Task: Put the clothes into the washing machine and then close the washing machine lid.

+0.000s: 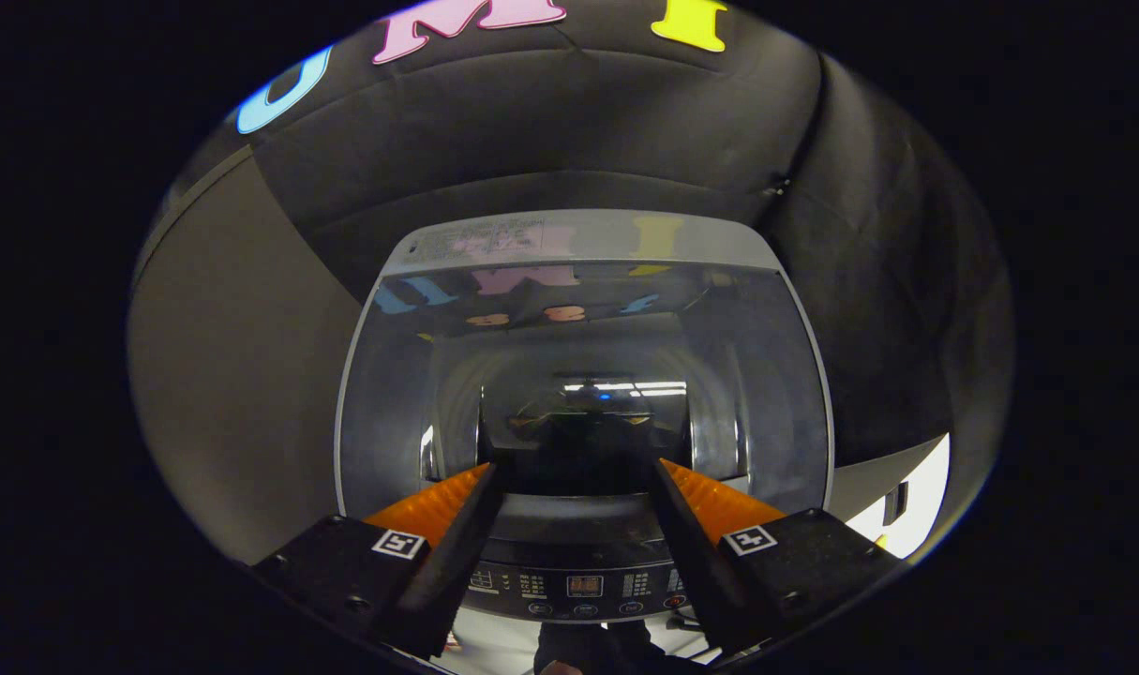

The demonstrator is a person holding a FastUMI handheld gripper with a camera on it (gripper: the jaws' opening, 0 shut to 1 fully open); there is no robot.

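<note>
Glossy closed lid (583, 375), tool (576, 473) spread apart

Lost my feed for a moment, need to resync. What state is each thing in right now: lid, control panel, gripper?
washing machine lid: shut, glass reflecting the booth; drum contents cannot be made out.
control panel: display lit, between the fingers.
gripper: open, fingers spread with nothing between them, fingertips over the lid's front edge.

Gripper (578, 478): two wedge-shaped fingers, ribbed inner pads, each blocky base bearing one square black-and-white marker, fingers parted.
</note>
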